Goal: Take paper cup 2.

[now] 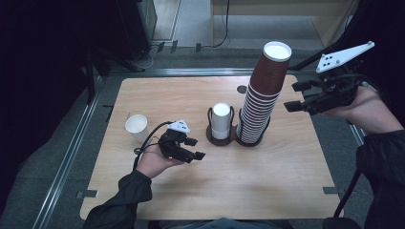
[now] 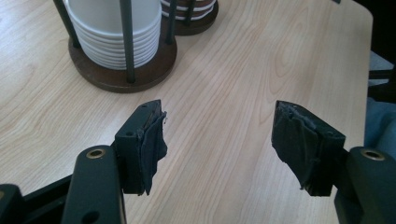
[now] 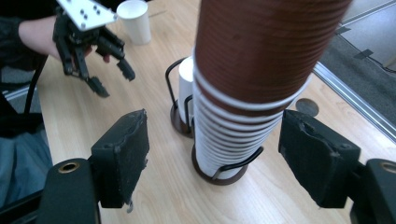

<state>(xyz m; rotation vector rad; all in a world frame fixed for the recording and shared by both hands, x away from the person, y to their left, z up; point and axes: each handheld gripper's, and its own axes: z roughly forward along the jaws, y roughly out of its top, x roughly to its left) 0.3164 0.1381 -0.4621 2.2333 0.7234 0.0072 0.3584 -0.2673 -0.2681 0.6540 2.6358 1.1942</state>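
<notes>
high view: right gripper [image 1: 297, 97], jaws spread and empty, hangs at three o'clock of the tall, upright brown cup stack [image 1: 261, 95] at tabletop [image 1: 267, 171] centre. left gripper [image 1: 197, 148], spread and empty, waits farther off at eight o'clock.

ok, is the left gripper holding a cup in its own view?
No. In the left gripper view the left gripper has its fingers apart, with only bare table between them.

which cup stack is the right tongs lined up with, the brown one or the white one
The tall brown cup stack: it rises between the open right tongs, untouched. The short white stack sits in the neighbouring holder, nearer the left tongs.
</notes>
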